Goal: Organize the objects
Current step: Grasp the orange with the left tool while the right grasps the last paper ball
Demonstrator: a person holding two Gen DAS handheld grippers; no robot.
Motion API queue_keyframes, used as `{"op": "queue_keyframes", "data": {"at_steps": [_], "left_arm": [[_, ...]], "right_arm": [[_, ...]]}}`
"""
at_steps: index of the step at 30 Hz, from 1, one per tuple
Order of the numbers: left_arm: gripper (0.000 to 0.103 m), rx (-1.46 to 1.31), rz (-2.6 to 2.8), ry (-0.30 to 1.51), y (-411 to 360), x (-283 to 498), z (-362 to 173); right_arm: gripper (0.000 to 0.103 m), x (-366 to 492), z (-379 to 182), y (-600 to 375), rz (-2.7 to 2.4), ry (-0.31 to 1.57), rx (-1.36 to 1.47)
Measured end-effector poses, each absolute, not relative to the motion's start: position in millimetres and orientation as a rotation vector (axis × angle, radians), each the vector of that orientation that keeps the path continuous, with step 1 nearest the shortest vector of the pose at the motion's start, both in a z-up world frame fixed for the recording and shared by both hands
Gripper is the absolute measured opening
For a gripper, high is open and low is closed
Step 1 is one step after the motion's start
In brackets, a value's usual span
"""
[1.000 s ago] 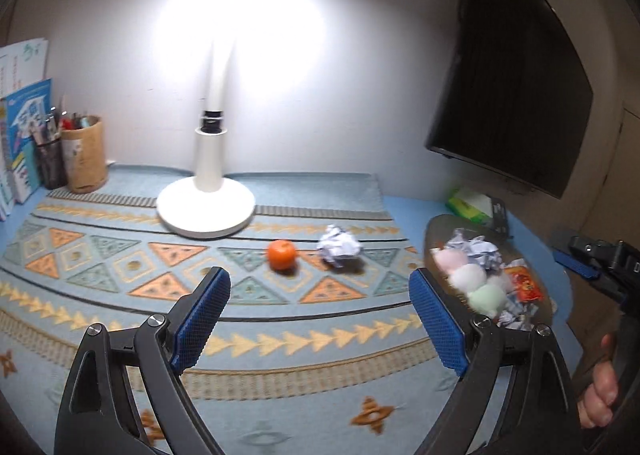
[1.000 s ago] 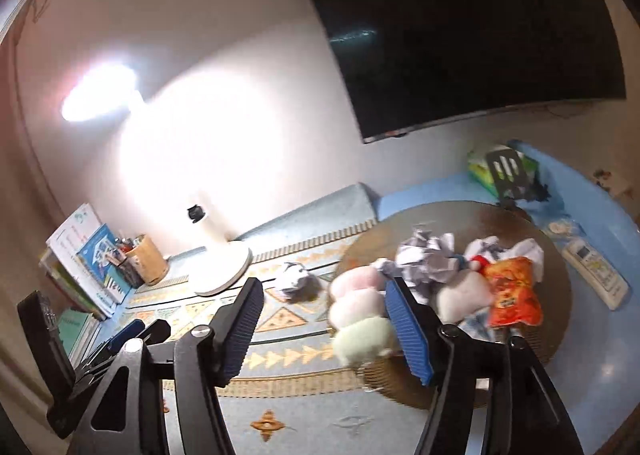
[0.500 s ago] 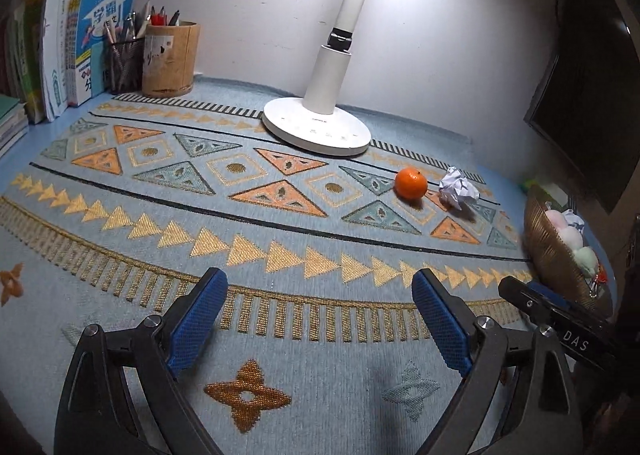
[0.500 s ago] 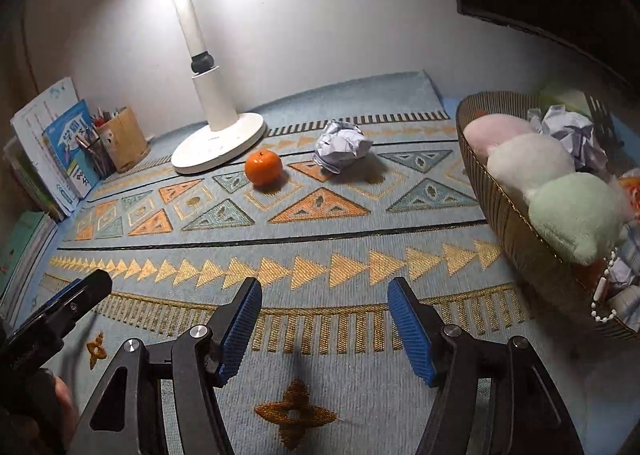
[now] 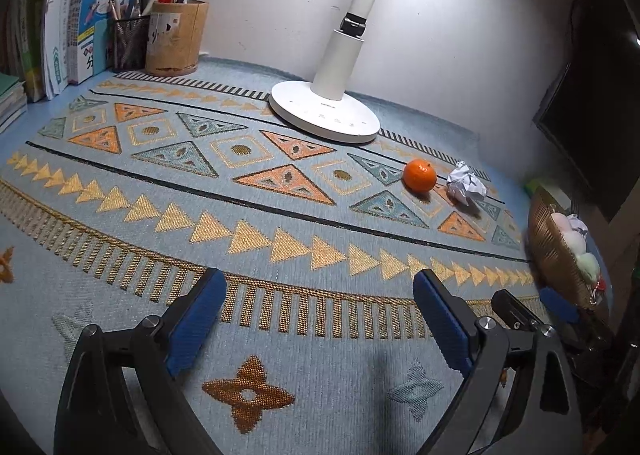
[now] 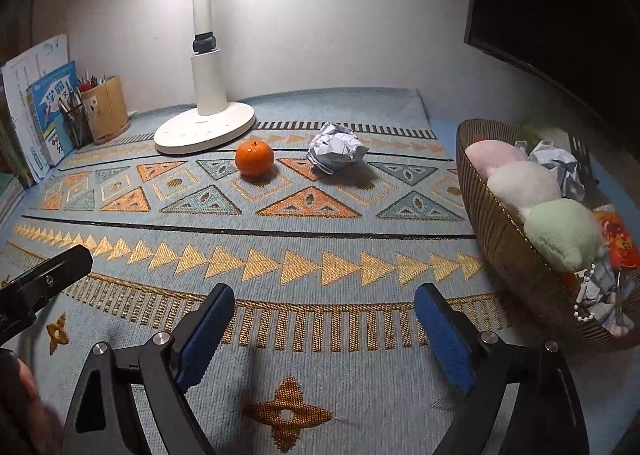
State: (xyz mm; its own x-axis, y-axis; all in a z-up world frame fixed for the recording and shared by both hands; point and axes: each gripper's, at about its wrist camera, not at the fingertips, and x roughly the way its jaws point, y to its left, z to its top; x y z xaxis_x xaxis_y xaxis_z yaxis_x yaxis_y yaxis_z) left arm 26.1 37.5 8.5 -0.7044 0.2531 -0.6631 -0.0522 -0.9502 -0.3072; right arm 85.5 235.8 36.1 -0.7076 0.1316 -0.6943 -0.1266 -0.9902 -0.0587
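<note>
An orange (image 6: 255, 158) and a crumpled paper ball (image 6: 335, 148) lie side by side on the patterned mat (image 6: 304, 227), in front of the lamp base. A woven basket (image 6: 504, 243) at the right edge holds soft pastel plush balls, paper wads and a snack packet. My right gripper (image 6: 325, 309) hovers low over the mat's near part, its jaws opening with nothing between them. My left gripper (image 5: 320, 295) is open and empty over the near mat; the orange (image 5: 419, 175) and paper ball (image 5: 465, 183) lie far ahead to its right, the basket (image 5: 554, 251) beyond.
A white desk lamp (image 6: 206, 127) stands at the back of the mat. Pen holders (image 5: 176, 37) and upright books (image 5: 88, 19) fill the back left corner. A dark screen (image 6: 560, 15) hangs on the right wall. The other gripper's tip (image 6: 44, 283) shows at the left edge.
Both grippers dropped from high views to low over the near mat. The right gripper's jaws have spread much wider since half a second ago. The left view barely shifted lately.
</note>
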Motion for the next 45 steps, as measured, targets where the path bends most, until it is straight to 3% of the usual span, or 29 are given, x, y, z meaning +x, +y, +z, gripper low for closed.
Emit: {"op": "queue_keyframes", "data": {"at_steps": [21, 26, 30, 33, 37, 41, 42, 44, 45], "left_arm": [[0.095, -1.134, 2.693, -0.355, 45, 25, 8], [0.094, -1.154, 2.593, -0.107, 69, -2, 16], [0.094, -1.078, 2.550, 0.005, 94, -38, 28], [0.086, -1.093, 2.510, 0.101, 117, -69, 20], [0.086, -1.133, 2.442, 0.157, 140, -97, 7], [0.086, -1.122, 2.397, 0.110, 159, -117, 8], [0.085, -1.124, 2.388, 0.107, 165, -122, 8], [0.062, -1.151, 2.379, 0.155, 179, -130, 2], [0.056, -1.153, 2.391, 0.192, 183, -130, 1]], "right_arm": [[0.093, 84, 37, 239, 2.804, 0.029, -1.164], [0.093, 56, 40, 259, 2.854, 0.376, -1.361], [0.093, 12, 43, 280, 2.780, 0.656, -1.364], [0.093, -19, 38, 289, 2.725, 0.767, -1.293], [0.093, -55, 26, 297, 2.656, 0.908, -1.239], [0.088, -72, 24, 305, 2.634, 0.870, -1.185], [0.080, -73, 24, 306, 2.631, 0.859, -1.180], [0.071, -77, 24, 309, 2.636, 0.817, -1.184], [0.063, -77, 23, 308, 2.647, 0.799, -1.183]]}}
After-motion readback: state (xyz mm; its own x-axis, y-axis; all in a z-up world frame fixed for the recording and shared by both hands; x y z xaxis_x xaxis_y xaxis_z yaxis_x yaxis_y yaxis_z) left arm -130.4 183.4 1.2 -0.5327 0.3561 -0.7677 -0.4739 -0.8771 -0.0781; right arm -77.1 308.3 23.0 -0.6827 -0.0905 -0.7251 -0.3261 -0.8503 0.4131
